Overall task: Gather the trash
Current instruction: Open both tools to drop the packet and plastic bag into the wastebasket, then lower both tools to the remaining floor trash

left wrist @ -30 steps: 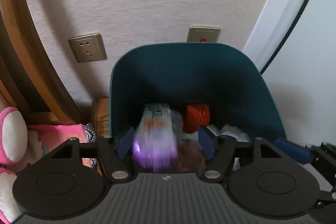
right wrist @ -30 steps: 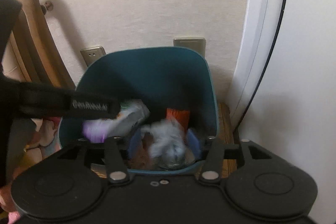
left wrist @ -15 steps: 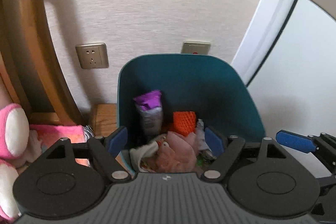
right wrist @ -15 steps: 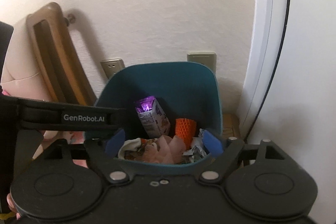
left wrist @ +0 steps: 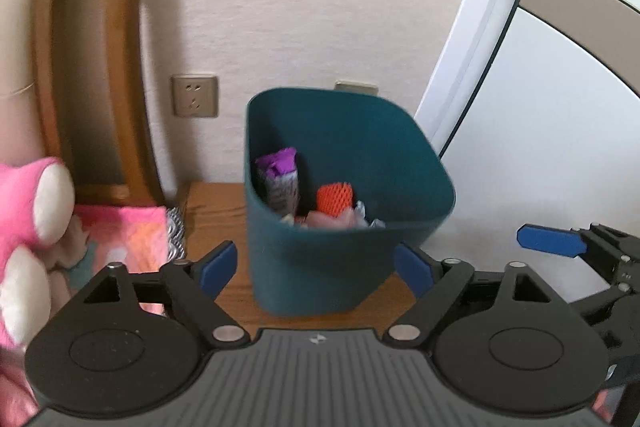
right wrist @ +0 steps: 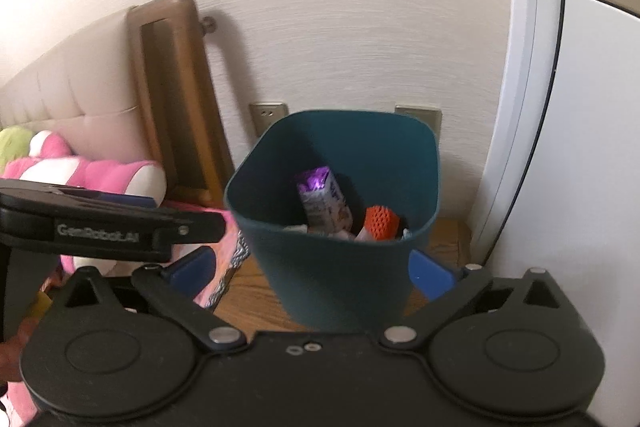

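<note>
We had both tools drawn back from the bin [left wrist: 344, 267], a dark teal tub standing on a wooden stand [left wrist: 216, 211] against the wall, and we took this for the moment just after a drop. The left gripper [left wrist: 318, 267] had its jaws spread wide, having just been opening, with nothing between the blue pads; the bin's front wall only showed in the gap beyond them. The right gripper [right wrist: 310, 275] stood the same way, jaws flung apart after just opening, empty, the bin seen past them and not touched. The trash lay inside the bin: a purple-topped carton [right wrist: 324, 201] leaned upright against the bin's left inner wall, an orange foam net [right wrist: 380, 223] sat to the right of it, and pale crumpled paper [left wrist: 332, 219] filled the bottom beside the net. We judged the carton leaned because it had landed on the heap with the wall to prop it. Both tools pointed down at the bin's mouth from the front, which kept the load in sight while we pulled clear. Left of the bin, a pink plush toy [left wrist: 36, 211] and a pink cloth [left wrist: 124, 231] lay on a bed, with a brown wooden frame [left wrist: 92, 67] behind them; a wall socket [left wrist: 195, 102] sat just left of the bin's rim, and a white door [left wrist: 560, 107] stood to the bin's right. With both jaws free, we reckoned the next thing was to look for further litter.
</note>
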